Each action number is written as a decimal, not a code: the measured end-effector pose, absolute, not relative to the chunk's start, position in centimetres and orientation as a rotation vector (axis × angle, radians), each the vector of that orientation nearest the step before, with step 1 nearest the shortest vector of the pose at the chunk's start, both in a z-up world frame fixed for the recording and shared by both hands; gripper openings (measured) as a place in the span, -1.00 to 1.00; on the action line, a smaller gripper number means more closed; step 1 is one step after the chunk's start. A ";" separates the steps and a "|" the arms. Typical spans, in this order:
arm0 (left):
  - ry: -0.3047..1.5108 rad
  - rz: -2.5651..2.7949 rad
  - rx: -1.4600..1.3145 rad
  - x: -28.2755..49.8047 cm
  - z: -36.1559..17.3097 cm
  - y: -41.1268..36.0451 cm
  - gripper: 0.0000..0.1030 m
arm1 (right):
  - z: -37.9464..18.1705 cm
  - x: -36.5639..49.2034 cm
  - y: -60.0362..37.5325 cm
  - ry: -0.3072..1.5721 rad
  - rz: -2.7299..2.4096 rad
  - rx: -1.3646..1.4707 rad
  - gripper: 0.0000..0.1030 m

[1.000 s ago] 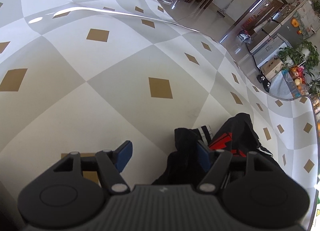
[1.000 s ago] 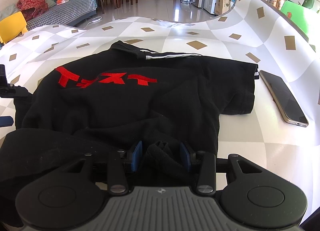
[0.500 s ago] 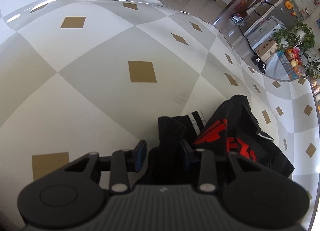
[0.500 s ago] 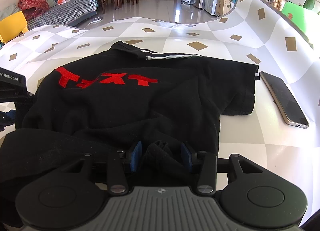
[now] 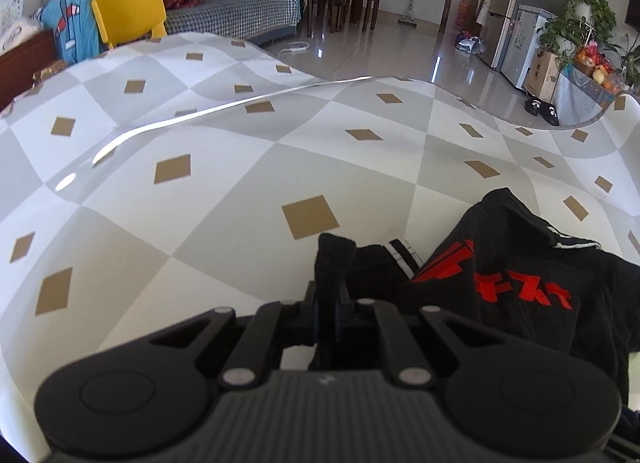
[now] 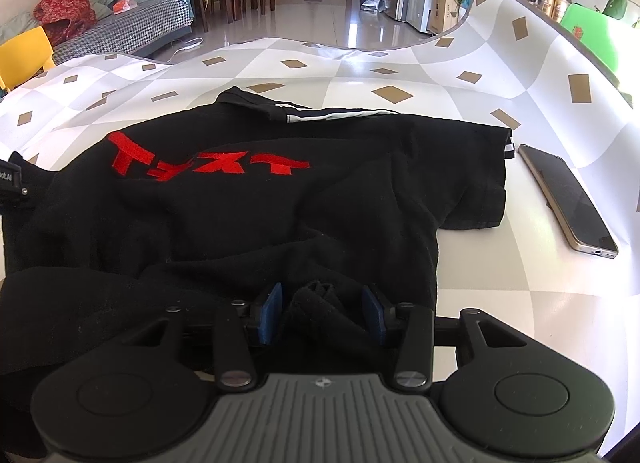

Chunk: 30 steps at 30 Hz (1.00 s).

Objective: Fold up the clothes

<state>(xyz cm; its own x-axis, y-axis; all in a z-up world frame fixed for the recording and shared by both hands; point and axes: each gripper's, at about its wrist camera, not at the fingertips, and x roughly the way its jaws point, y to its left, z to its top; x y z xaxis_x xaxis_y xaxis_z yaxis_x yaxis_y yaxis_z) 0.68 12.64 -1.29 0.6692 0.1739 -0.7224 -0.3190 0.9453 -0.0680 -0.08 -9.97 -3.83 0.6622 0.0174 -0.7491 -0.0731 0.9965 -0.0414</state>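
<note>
A black T-shirt (image 6: 280,203) with red lettering and white-striped sleeve trim lies spread on the checkered tablecloth (image 6: 460,295). In the left wrist view the shirt (image 5: 500,283) lies at the lower right. My left gripper (image 5: 328,303) is shut on a black fold at the shirt's left edge, which sticks up between the pads. A corner of that gripper shows at the left edge of the right wrist view. My right gripper (image 6: 322,303) sits at the shirt's near hem, its blue pads closed on a thick bunch of black fabric.
A phone (image 6: 568,199) lies face up on the table just right of the shirt's sleeve. The tablecloth (image 5: 200,223) stretches far to the left of the shirt. Beyond the table stand a yellow chair (image 5: 128,15), a sofa and a dining set.
My left gripper went from open beside the shirt's edge to shut on a fold of it, then rolled and lifted a little. The right gripper and its bunch of fabric stayed put.
</note>
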 end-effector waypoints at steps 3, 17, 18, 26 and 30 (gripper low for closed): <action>0.769 0.354 -0.157 0.2 -0.8 13.2 -0.89 | -3.8 0.1 -10.2 0.845 0.047 -0.069 -0.17; 0.833 0.707 -0.143 -1.2 -2.1 19.1 -0.85 | -3.4 0.4 -12.3 0.891 -0.041 -0.027 -0.17; 0.838 0.715 -0.155 -1.4 -2.2 19.4 -0.84 | -3.4 0.3 -12.7 0.896 -0.057 -0.026 -0.17; 0.805 0.727 -0.137 -2.1 -1.2 18.9 -0.72 | -3.0 -0.4 -14.3 0.932 -0.117 -0.002 -0.15; 0.809 0.720 -0.151 -2.4 -1.1 18.8 -0.63 | -2.7 -0.7 -15.3 0.957 -0.159 0.042 -0.14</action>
